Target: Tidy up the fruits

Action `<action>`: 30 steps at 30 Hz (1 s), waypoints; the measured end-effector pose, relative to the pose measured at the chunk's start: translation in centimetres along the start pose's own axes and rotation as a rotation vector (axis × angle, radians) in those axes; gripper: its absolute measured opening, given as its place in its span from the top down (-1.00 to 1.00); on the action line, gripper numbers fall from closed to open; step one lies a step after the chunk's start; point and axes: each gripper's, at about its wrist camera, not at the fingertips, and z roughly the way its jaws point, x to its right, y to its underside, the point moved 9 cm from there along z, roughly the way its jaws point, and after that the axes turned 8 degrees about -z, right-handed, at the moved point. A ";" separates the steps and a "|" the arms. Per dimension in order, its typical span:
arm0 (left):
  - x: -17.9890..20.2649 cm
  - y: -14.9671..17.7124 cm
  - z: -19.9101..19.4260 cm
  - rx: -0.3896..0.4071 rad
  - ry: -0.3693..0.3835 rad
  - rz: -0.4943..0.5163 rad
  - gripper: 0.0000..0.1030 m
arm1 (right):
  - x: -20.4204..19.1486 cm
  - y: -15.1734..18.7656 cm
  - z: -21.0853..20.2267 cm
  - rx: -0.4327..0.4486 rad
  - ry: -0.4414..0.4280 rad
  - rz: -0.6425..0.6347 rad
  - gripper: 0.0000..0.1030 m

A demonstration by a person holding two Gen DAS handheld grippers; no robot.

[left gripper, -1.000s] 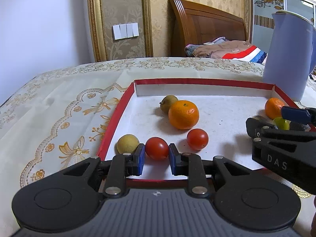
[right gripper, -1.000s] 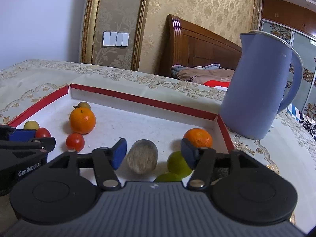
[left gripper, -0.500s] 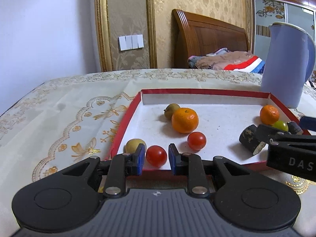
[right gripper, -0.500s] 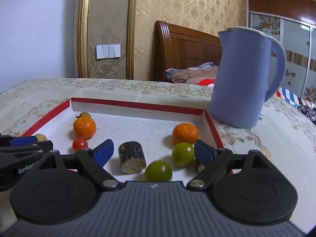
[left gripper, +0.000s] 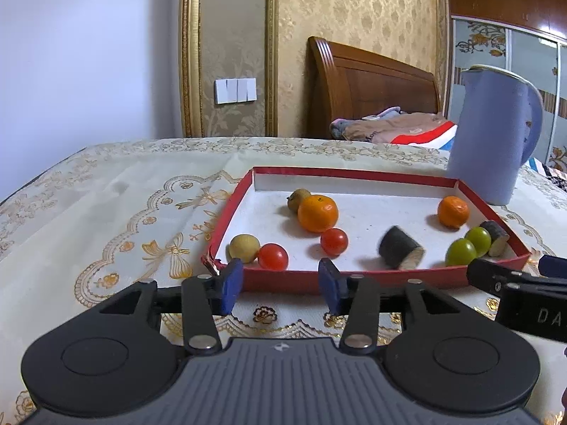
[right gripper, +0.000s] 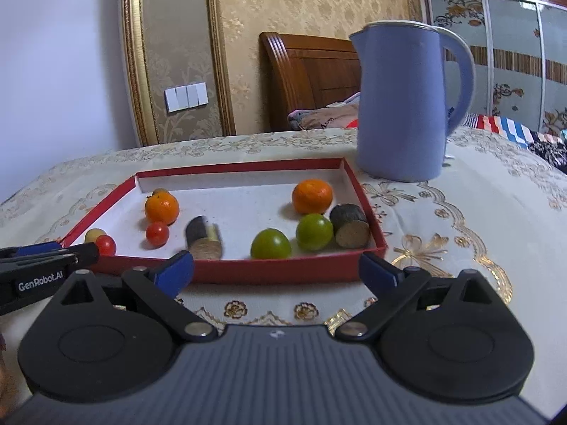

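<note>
A red-rimmed white tray point(left gripper: 354, 171) point(right gripper: 248, 168) holds the fruit. On its left lie a large orange point(left gripper: 317, 213) point(right gripper: 162, 208), a brown fruit point(left gripper: 297, 199), two red tomatoes point(left gripper: 273, 256) point(left gripper: 333, 242) and a yellow fruit point(left gripper: 243, 248). A dark cane piece point(left gripper: 399, 252) point(right gripper: 204, 237) lies in the middle. On the right lie a small orange point(right gripper: 312, 196), two green fruits point(right gripper: 271, 244) point(right gripper: 314, 231) and a second cane piece point(right gripper: 350, 226). My left gripper point(left gripper: 280, 285) and right gripper point(right gripper: 276, 272) are open and empty, in front of the tray's near wall.
A tall blue kettle point(right gripper: 404, 102) point(left gripper: 494, 134) stands on the table just behind the tray's right far corner. The table wears a cream and gold embroidered cloth point(left gripper: 106, 212). A wooden headboard point(left gripper: 368, 85) and folded bedding stand beyond the table.
Both grippers have pulled back out of the tray and opened wider. The left one let go of the red tomato; the right one drew away from the cane piece, which rolled slightly.
</note>
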 end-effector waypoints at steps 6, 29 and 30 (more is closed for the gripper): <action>0.5 0.6 -0.6 -0.006 0.008 0.016 -0.06 | 0.1 0.5 0.2 -0.022 0.004 0.001 -0.97; 0.8 0.7 -0.7 0.004 0.001 0.047 -0.24 | 0.3 1.4 -0.8 -0.034 -0.001 0.020 -1.00; 0.9 0.7 -0.7 0.005 0.001 0.050 -0.24 | 0.2 1.5 -0.7 -0.038 -0.001 0.016 -1.00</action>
